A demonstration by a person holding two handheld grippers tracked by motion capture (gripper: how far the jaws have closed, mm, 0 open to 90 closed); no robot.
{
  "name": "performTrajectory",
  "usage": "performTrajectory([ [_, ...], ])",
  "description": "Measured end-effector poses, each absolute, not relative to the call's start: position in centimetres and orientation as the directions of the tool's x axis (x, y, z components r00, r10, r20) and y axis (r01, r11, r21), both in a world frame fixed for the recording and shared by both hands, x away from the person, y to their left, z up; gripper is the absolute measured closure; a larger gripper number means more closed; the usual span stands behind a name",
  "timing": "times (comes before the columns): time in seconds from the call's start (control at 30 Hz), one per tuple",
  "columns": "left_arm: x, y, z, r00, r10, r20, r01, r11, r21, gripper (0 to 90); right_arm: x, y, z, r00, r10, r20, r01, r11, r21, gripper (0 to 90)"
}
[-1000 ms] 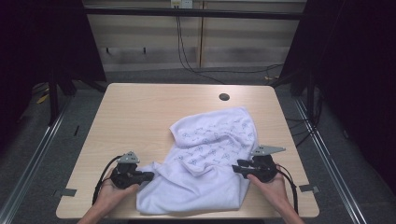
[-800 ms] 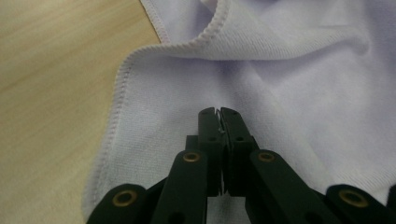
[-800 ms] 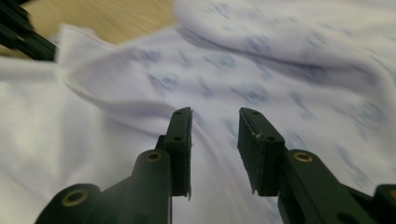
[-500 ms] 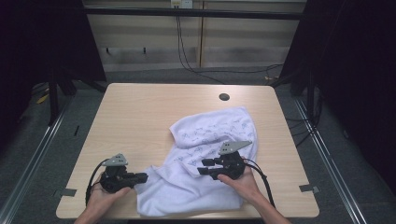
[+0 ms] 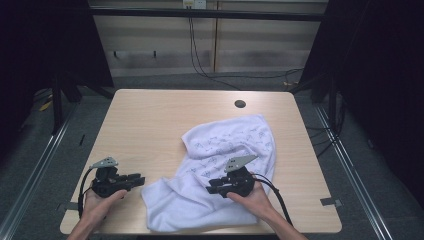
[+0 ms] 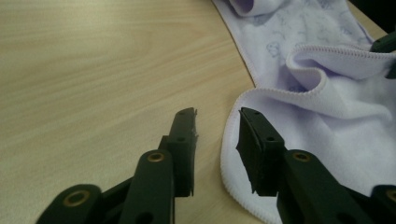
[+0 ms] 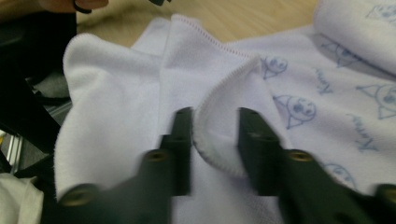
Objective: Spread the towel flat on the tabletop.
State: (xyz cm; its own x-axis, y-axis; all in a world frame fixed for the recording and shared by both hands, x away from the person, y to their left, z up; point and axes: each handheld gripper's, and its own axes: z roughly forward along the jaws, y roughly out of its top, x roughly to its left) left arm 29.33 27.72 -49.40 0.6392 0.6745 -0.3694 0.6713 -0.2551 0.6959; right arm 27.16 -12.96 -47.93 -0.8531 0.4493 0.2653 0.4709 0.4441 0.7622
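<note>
A white cloth (image 5: 230, 145) with a pale blue print lies crumpled on the near right part of the wooden table (image 5: 150, 120). My left gripper (image 5: 140, 178) lies on the bare wood just left of the cloth's near corner. In the left gripper view its jaws (image 6: 217, 114) stand open with nothing between them, having just been opening; the cloth's hem (image 6: 233, 140) runs beside one jaw. My right gripper (image 5: 210, 189) rests on the cloth's middle. Its jaws (image 7: 215, 114) have just been closing and are shut on a raised fold of the cloth (image 7: 219, 135).
A small dark round hole (image 5: 240, 104) sits in the table near the far edge. Black frame posts stand at both sides, and cables (image 5: 200, 55) hang at the back wall. A cable trails from each gripper toward the near table edge.
The left gripper has drawn back leftward off the cloth's near corner and opened. The right gripper has moved left from the cloth's right edge to its middle and closed on a fold.
</note>
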Motion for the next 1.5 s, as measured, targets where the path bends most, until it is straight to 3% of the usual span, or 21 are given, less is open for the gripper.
performTrajectory([
  [0.03,29.2,27.7,-49.6,0.648,0.663,-0.374,0.672,-0.267,0.691,62.0,27.2,-13.0,-48.0,-0.849,0.457,0.265,0.474,0.439,0.763,88.0],
  [0.23,28.2,27.1,-49.8,0.683,0.638,-0.355,0.654,-0.316,0.688,55.1,28.0,-16.0,-47.3,-0.791,0.54,0.289,0.522,0.347,0.779,88.8],
  [0.47,28.0,25.8,-49.8,0.702,0.651,-0.289,0.629,-0.376,0.68,57.1,28.5,-19.8,-46.7,-0.74,0.605,0.292,0.54,0.277,0.795,88.7],
  [0.63,28.1,25.7,-49.9,0.708,0.644,-0.29,0.624,-0.378,0.684,56.8,28.3,-21.7,-45.6,-0.71,0.645,0.282,0.53,0.226,0.818,88.7],
  [0.87,29.8,23.8,-50.2,0.748,0.615,-0.249,0.58,-0.424,0.695,79.8,27.6,-23.7,-45.3,-0.697,0.661,0.277,0.528,0.212,0.822,88.7],
  [1.0,30.2,22.6,-50.1,0.78,0.58,-0.233,0.553,-0.466,0.691,87.2,27.4,-24.5,-45.4,-0.688,0.67,0.28,0.54,0.213,0.815,88.6],
  [1.17,30.0,21.7,-49.9,0.799,0.557,-0.225,0.537,-0.494,0.684,88.7,27.0,-25.5,-45.4,-0.668,0.686,0.288,0.551,0.196,0.811,88.6],
  [1.27,29.8,22.4,-49.1,0.789,0.548,-0.279,0.549,-0.424,0.72,88.6,26.7,-25.9,-45.2,-0.664,0.689,0.289,0.549,0.187,0.815,88.6],
  [1.5,28.2,23.4,-46.6,0.808,0.51,-0.294,0.505,-0.344,0.792,88.6,24.8,-27.4,-43.8,-0.663,0.691,0.289,0.535,0.166,0.829,88.6],
])
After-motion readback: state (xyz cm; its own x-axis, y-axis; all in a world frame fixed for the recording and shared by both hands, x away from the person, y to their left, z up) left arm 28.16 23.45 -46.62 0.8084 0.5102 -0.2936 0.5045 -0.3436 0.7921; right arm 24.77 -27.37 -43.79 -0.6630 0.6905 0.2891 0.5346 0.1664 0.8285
